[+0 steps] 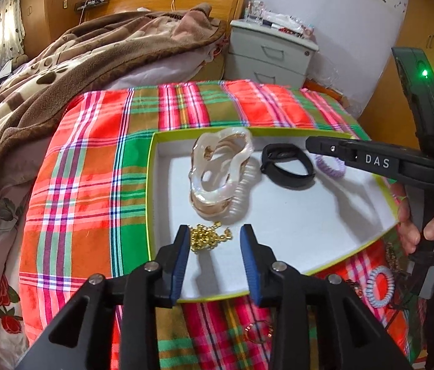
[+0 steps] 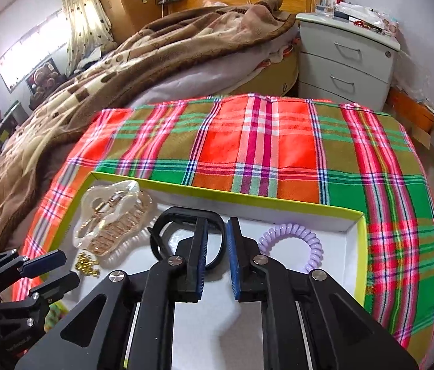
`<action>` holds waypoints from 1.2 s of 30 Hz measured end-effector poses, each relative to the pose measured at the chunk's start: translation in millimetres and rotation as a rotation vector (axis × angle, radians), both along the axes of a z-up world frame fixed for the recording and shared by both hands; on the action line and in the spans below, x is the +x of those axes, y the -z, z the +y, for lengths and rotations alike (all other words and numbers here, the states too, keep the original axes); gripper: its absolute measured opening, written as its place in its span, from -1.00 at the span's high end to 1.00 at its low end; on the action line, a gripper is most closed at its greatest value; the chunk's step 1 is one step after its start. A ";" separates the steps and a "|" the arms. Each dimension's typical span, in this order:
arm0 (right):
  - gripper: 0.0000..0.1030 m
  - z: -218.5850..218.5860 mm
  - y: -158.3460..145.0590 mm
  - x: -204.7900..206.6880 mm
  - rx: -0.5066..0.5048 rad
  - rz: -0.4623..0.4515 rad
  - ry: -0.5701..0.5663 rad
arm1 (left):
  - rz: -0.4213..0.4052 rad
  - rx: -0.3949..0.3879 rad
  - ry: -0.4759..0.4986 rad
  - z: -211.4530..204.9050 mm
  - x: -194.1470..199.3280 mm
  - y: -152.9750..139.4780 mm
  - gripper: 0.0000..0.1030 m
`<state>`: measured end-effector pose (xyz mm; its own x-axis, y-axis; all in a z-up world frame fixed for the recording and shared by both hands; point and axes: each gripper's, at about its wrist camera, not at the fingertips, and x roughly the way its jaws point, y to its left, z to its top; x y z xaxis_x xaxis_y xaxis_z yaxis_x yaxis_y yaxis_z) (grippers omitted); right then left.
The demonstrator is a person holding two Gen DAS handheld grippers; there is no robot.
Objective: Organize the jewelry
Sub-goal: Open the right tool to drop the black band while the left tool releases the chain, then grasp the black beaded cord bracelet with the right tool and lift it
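Note:
A white tray with a lime-green rim [image 1: 151,185] [image 2: 247,196] lies on the plaid cloth. In it are a pearly hair claw [image 1: 217,169] [image 2: 110,220], a black wristband [image 1: 288,166] [image 2: 186,219], a lilac spiral hair tie [image 1: 331,166] [image 2: 294,240] and a heap of gold beads [image 1: 209,237] [image 2: 87,264]. My left gripper [image 1: 215,234] is open, its jaws on either side of the gold beads. My right gripper [image 2: 217,225] is open and empty, over the black wristband's right side; it also shows in the left wrist view [image 1: 315,146].
A blue spiral hair tie [image 1: 378,286] and a gold ring [image 1: 258,333] lie on the plaid cloth [image 1: 93,169] outside the tray, near me. A bed with a brown blanket [image 2: 124,71] is to the left. A grey nightstand [image 2: 346,58] stands behind.

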<state>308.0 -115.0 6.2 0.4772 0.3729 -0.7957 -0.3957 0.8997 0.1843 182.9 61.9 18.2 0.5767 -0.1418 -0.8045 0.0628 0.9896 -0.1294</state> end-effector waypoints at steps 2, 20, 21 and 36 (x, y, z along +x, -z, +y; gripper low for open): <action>0.74 -4.0 -4.8 -6.0 0.012 -0.012 0.005 | -0.014 -0.010 0.008 -1.2 -5.0 -5.8 0.30; 0.49 -59.6 -28.5 -91.6 0.076 -0.077 0.053 | -0.013 -0.096 0.121 -27.2 -60.9 -11.0 0.27; 0.49 -61.6 -27.3 -98.1 0.085 -0.073 0.045 | -0.013 -0.096 0.120 -26.9 -63.8 -10.4 0.27; 0.49 -25.2 0.3 -161.0 0.081 -0.039 -0.187 | 0.019 -0.085 0.011 3.2 -89.3 3.7 0.27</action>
<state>147.0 -140.1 5.9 0.4231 0.5200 -0.7421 -0.5630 0.7925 0.2343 93.6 65.1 14.5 0.5596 -0.2165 -0.8000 0.0707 0.9742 -0.2141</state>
